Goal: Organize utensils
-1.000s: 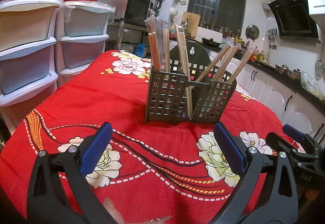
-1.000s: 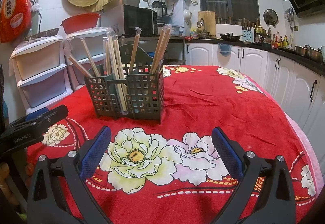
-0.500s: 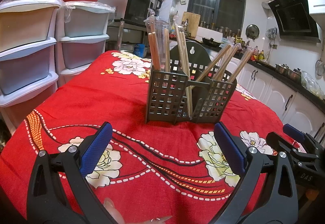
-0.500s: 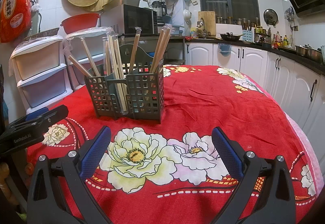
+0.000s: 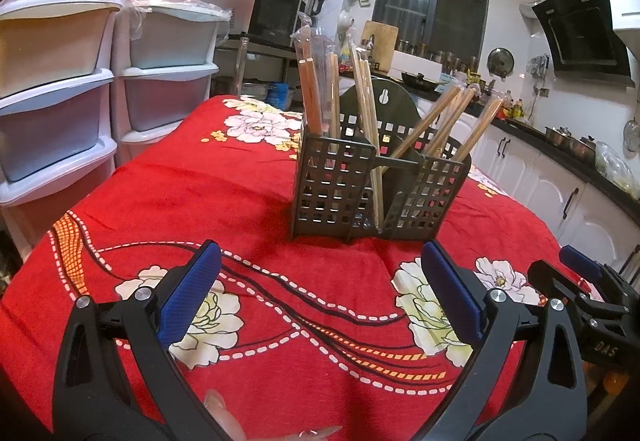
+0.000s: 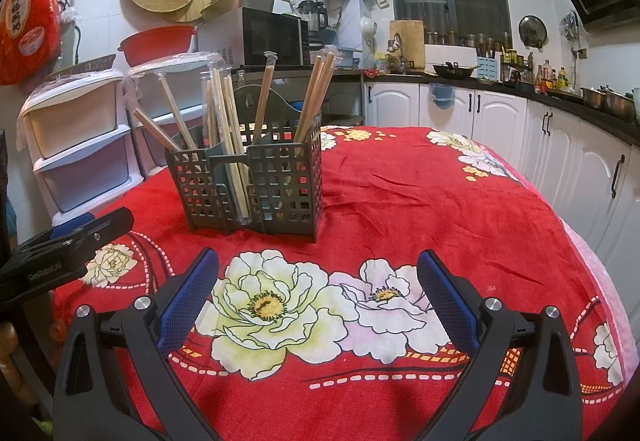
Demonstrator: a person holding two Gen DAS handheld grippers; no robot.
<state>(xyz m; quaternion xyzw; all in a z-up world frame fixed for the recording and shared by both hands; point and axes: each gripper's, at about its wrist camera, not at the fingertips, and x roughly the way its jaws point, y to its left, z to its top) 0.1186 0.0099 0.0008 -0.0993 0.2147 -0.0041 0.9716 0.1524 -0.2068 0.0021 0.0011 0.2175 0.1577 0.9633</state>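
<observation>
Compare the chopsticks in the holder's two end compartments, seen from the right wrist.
The left-end chopsticks lean steeply outward and are spread apart; the right-end chopsticks stand nearer upright, bunched together. The left-end ones stop lower; the right-end ones reach higher. Both are plain wood, in the same dark lattice holder.

No visible change across the frames: left claw (image 5: 320,293) and right claw (image 6: 318,297) sit at the same spots over the desk (image 6: 420,201), jaws spread equally wide, nothing between them; utensil caddy (image 5: 376,189) hasn't shifted, chopsticks (image 6: 316,93) lean at the same angles in the same compartments; the other claw shows at each view's edge in the same place
</observation>
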